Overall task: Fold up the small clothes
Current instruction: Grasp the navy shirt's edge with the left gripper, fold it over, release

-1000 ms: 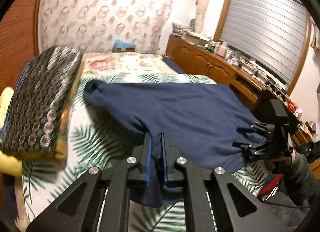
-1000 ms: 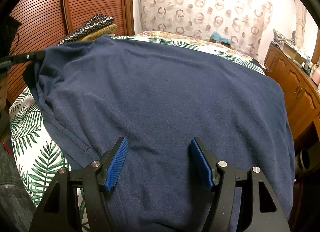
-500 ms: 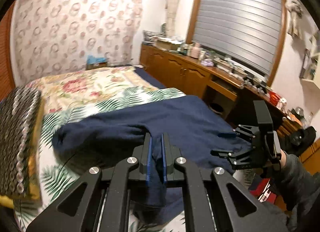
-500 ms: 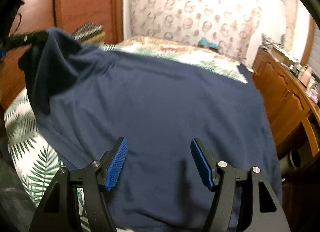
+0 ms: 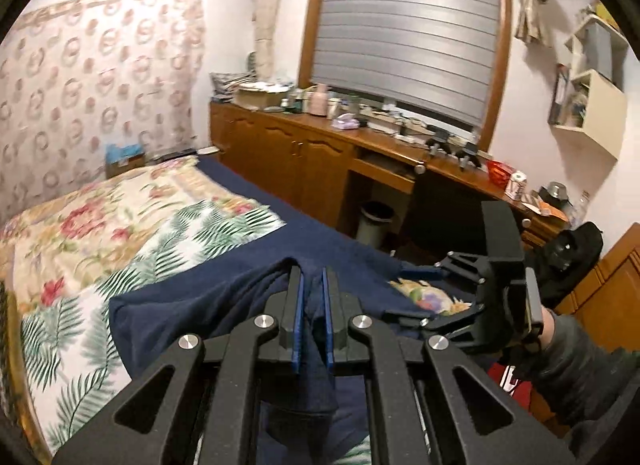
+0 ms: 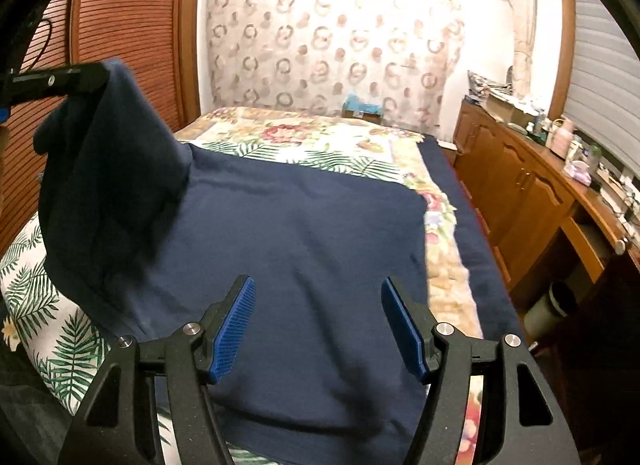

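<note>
Left wrist view: left gripper (image 5: pixel 312 313) pinches a lifted fold of the navy garment (image 6: pixel 296 233) — the rest lies on the bed (image 6: pixel 340 141); right gripper (image 6: pixel 318 325) hovers spread above it, empty.

Warm indoor light — fisheye-warped, slightly blurred

Your left gripper (image 5: pixel 312 317) covers the pinched fold of the navy garment (image 5: pixel 208 305), so you can't see how much cloth sits between the pads. In the right wrist view that gripper is cut off at the left edge, only a black bar showing. The right gripper (image 6: pixel 318 325) hides the near hem, which also runs off the bottom edge. The clutter on the sideboard (image 5: pixel 360 133) is too small to name. The lifted flap is blurred, perhaps a sleeve.
</note>
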Action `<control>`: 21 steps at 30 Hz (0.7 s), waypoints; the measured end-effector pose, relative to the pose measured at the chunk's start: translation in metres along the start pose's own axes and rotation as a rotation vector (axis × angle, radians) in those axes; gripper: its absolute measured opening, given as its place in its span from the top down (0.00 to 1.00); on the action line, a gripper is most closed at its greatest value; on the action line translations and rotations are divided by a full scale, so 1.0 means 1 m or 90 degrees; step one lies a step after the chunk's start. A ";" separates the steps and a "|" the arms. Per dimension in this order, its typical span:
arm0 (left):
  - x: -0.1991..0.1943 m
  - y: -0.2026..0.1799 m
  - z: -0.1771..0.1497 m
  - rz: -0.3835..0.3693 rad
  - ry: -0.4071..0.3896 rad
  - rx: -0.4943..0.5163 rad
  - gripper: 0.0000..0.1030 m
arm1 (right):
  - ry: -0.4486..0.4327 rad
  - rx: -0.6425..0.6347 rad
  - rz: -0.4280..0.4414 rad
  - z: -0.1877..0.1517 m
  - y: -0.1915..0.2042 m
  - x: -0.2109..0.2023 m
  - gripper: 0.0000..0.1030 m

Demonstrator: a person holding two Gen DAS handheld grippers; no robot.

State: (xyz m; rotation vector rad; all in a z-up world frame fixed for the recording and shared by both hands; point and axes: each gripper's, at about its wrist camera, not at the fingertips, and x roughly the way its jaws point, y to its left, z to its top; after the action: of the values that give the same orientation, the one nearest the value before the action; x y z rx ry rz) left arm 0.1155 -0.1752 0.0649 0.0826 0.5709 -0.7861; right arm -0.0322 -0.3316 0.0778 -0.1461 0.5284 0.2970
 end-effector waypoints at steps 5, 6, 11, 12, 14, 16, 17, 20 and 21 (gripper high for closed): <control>0.023 -0.018 0.008 -0.005 0.032 0.021 0.91 | -0.005 0.016 -0.003 -0.006 0.003 -0.007 0.35; 0.027 -0.017 0.006 -0.008 0.039 0.020 0.88 | -0.004 0.017 -0.004 -0.010 0.004 -0.007 0.35; 0.035 -0.007 -0.004 -0.002 0.048 0.003 0.47 | 0.002 0.018 -0.001 -0.013 0.008 -0.003 0.35; 0.034 -0.005 -0.006 -0.001 0.049 0.000 0.41 | 0.002 0.019 -0.001 -0.012 0.003 -0.004 0.35; 0.030 0.002 -0.012 0.015 0.046 -0.006 0.30 | 0.004 0.019 0.003 -0.011 0.003 -0.003 0.35; 0.025 0.008 -0.018 0.034 0.043 -0.010 0.27 | 0.006 0.018 0.010 -0.007 -0.002 0.004 0.35; 0.024 0.011 -0.021 0.037 0.044 -0.014 0.27 | 0.007 0.017 0.014 -0.007 -0.003 0.005 0.35; 0.017 0.025 -0.034 0.056 0.038 -0.035 0.27 | 0.014 0.013 0.029 -0.005 -0.005 0.012 0.35; 0.014 0.028 -0.038 0.069 0.035 -0.039 0.27 | 0.018 0.011 0.035 -0.005 -0.006 0.016 0.35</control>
State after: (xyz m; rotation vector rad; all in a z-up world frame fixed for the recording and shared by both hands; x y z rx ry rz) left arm 0.1255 -0.1533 0.0212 0.0785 0.6372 -0.6615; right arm -0.0193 -0.3348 0.0658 -0.1186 0.5638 0.3444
